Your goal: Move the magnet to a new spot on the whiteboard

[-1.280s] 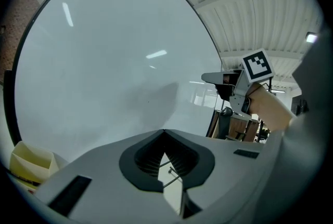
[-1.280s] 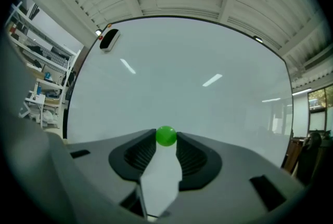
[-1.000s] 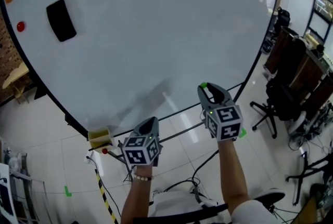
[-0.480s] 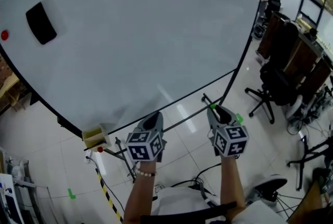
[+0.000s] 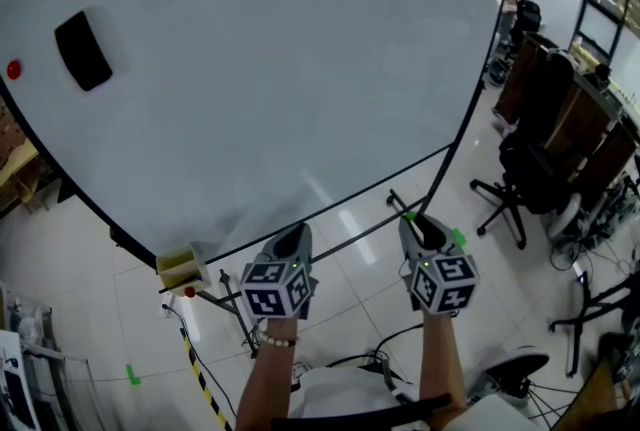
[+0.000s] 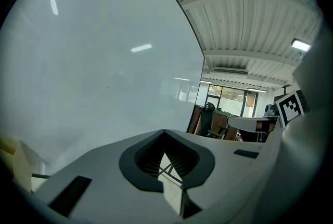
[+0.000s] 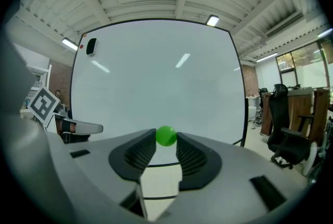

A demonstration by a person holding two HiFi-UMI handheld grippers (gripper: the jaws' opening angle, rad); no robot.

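A large whiteboard [image 5: 280, 69] fills the head view and stands upright ahead in the right gripper view [image 7: 156, 82]. My right gripper [image 5: 410, 219] is shut on a small green ball-shaped magnet [image 7: 166, 135], which is pinched between its jaw tips [image 7: 166, 137]. In the head view the magnet [image 5: 409, 215] hangs below the board's lower edge, off the surface. The left gripper [image 5: 292, 237] is beside it, lower left, with its jaws meeting at the tip [image 6: 164, 132] and nothing held. A red magnet [image 5: 13, 69] and a black eraser [image 5: 83, 50] sit at the board's upper left.
A yellow box [image 5: 185, 266] hangs at the board's lower left corner. Black office chairs [image 5: 535, 174] and desks stand on the right. Cables [image 5: 390, 319] and black-yellow tape [image 5: 200, 374] lie on the tiled floor under the board's stand.
The right gripper with the green magnet has dropped from the board's lower edge to below it. The left gripper stays low beside it. The view has swung slightly left.
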